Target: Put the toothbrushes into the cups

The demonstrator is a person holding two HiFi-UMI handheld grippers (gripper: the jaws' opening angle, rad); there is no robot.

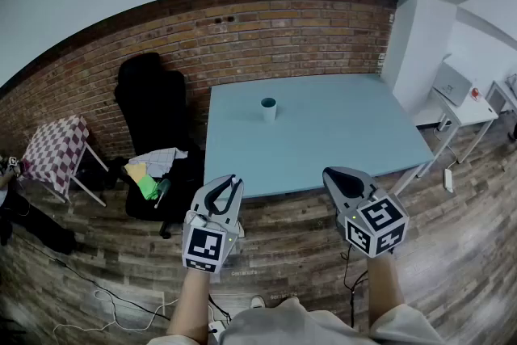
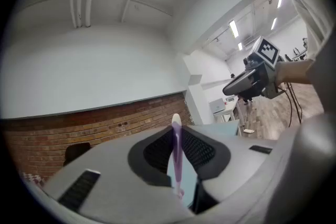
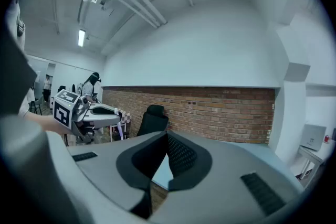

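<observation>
My left gripper (image 1: 229, 183) pinches a purple toothbrush (image 2: 177, 157) upright between its pads, its pale tip poking above them. My right gripper (image 1: 333, 174) hangs beside it, jaws pressed together on nothing. Both hover above the wooden floor (image 1: 283, 242), short of the blue table (image 1: 347, 133). A teal cup (image 1: 268, 108) stands well apart, towards the table's far edge, before the brick wall (image 1: 266, 28).

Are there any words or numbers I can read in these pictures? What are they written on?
None: no word or number can be read anywhere.
Cube markers on the left gripper and the right gripper: black-and-white square patterns, no letters.
White box on the small white side table: any label is too small to read.
</observation>
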